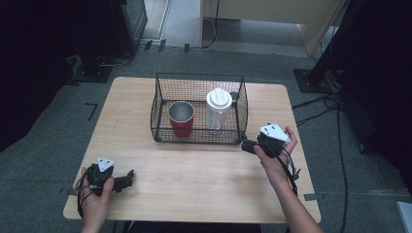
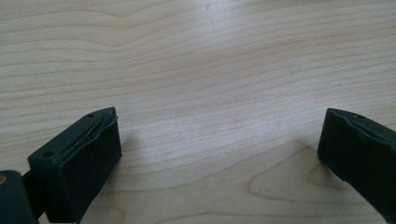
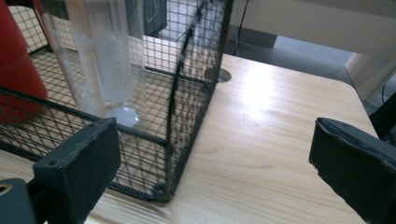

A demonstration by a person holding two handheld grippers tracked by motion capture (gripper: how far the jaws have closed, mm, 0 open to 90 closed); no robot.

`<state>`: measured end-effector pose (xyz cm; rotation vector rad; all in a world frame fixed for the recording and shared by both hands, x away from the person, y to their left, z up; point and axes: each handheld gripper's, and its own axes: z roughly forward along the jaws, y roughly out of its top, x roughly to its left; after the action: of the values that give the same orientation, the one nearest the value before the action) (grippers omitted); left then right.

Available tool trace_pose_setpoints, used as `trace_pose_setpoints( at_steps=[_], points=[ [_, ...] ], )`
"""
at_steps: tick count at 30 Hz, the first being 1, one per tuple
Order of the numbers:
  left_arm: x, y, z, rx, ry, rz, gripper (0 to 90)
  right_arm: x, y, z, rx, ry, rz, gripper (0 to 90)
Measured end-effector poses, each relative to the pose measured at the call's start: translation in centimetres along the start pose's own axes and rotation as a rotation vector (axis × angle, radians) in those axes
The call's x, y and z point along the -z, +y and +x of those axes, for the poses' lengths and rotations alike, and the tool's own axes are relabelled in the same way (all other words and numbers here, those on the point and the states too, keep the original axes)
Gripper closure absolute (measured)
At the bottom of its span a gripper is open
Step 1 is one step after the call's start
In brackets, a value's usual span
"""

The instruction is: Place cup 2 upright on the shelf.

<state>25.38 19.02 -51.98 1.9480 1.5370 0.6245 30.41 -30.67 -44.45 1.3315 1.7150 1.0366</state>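
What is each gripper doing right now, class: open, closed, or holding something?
Left gripper: open, jaws wide apart over bare table, holding nothing.
Right gripper: open, jaws apart beside the wire basket corner, holding nothing.

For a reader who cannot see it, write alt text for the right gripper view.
The right gripper's open black jaws frame the near corner of a wire basket on a wooden table. Inside stand a clear bottle and a red cup.

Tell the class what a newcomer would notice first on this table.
A black wire basket stands at the far middle of the wooden table, holding a red cup beside a clear, white-lidded bottle. The right gripper sits open at its near right corner.
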Motion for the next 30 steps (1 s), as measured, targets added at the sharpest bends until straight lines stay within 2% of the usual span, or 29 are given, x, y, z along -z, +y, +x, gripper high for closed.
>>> trace_pose_setpoints(
  at_steps=[19, 30],
  points=[
    [0.0, 0.0, 0.0, -0.003, 0.0, 0.002, 0.0, 1.0, -3.8, -3.2, -0.062, -0.031, 0.058, 2.1],
    [0.0, 0.0, 0.0, -0.002, 0.0, 0.001, 0.0, 1.9, -6.6, -5.3, -0.108, -0.06, 0.122, 2.1]
  ],
)
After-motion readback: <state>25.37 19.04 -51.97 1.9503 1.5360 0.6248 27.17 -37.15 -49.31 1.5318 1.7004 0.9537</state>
